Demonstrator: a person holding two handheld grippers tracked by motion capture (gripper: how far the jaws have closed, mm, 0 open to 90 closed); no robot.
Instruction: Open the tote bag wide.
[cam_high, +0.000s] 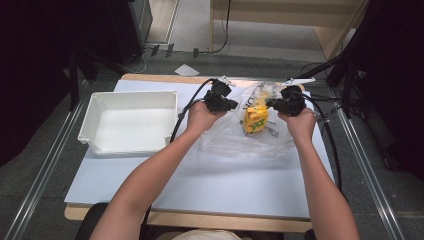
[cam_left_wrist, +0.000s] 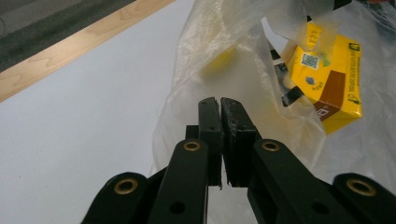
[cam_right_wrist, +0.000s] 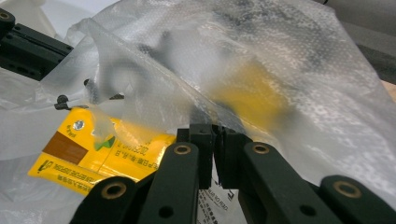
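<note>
A clear plastic bag (cam_high: 232, 140) lies on the white table top, its upper part lifted between my two grippers. Inside it is a yellow and brown box (cam_high: 255, 119), standing roughly upright. My left gripper (cam_high: 231, 104) is shut on the bag's left edge. In the left gripper view the jaws (cam_left_wrist: 219, 108) meet on the film, with the box (cam_left_wrist: 334, 79) to the right behind the bag (cam_left_wrist: 224, 60). My right gripper (cam_high: 272, 103) is shut on the bag's right edge. In the right gripper view the box (cam_right_wrist: 93, 156) lies lower left of the gripper (cam_right_wrist: 215, 130), under the crinkled bag (cam_right_wrist: 261, 56).
A white tray (cam_high: 95, 107) stands empty at the table's left, close to the left forearm. The white board (cam_high: 200, 185) ends in a wooden table edge (cam_high: 165, 78) just beyond the grippers. Black cables trail from both grippers. Metal rails run along both sides.
</note>
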